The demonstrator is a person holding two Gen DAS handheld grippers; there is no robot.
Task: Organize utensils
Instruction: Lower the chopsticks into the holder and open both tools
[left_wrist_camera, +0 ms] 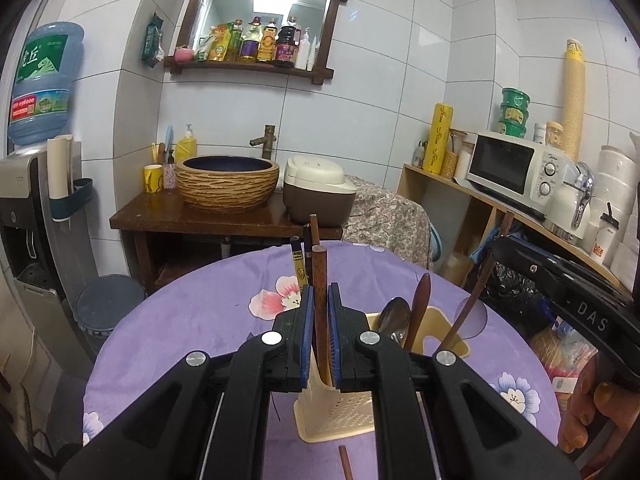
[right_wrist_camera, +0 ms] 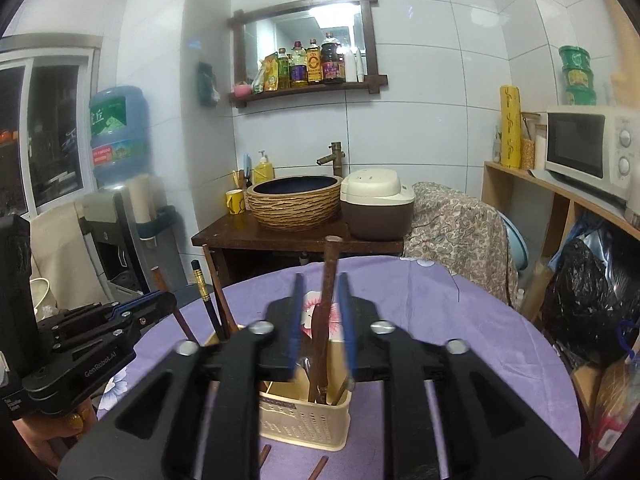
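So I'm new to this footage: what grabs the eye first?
The cream utensil holder on the purple flowered tablecloth, bristling with chopsticks. The left tongs pinch a brown chopstick upright above it; the right tongs straddle another stick.

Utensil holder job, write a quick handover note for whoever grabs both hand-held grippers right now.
Left hand-held gripper: closed on a brown chopstick standing in the left compartment of the cream utensil holder.
Right hand-held gripper: jaws around a wooden utensil handle above the right compartment; contact is unclear because of blur.
Done: several chopsticks, a metal spoon and wooden utensils sit in the holder.
Left: loose chopsticks still lie on the purple tablecloth in front of the holder.
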